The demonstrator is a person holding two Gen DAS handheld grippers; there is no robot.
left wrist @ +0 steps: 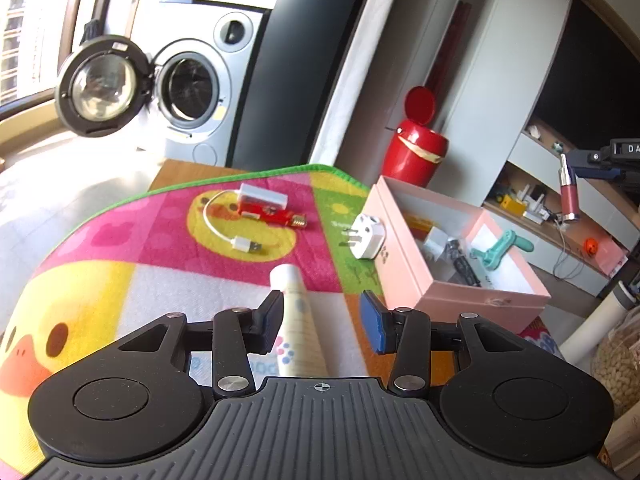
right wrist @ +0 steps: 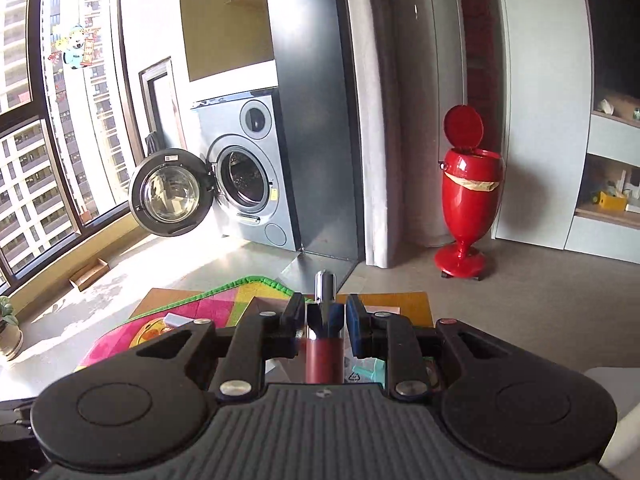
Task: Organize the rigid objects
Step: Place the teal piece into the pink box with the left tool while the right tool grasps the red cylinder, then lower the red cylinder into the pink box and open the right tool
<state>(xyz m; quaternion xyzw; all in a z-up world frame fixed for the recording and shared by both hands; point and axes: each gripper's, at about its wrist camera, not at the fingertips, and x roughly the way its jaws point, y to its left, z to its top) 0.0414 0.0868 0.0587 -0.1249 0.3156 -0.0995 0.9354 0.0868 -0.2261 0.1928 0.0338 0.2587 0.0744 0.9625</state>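
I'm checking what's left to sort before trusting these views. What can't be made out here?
- Left wrist: pink box, near wall hides part of its contents; the dark pieces inside are too small to name.
- Left wrist: cream tube, lower end hidden under the left gripper.
- Right wrist: red tube blurred; whether the right gripper's jaws press it is unclear.

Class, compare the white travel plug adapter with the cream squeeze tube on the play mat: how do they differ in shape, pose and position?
The white travel plug adapter is stubby with metal prongs; the cream squeeze tube is long and tapered. The adapter leans against the pink cardboard box; the tube lies flat, apart from it. The tube sits between the left tool's open fingers; the adapter lies farther off. Both are pale and rest on the colourful duck-print mat.
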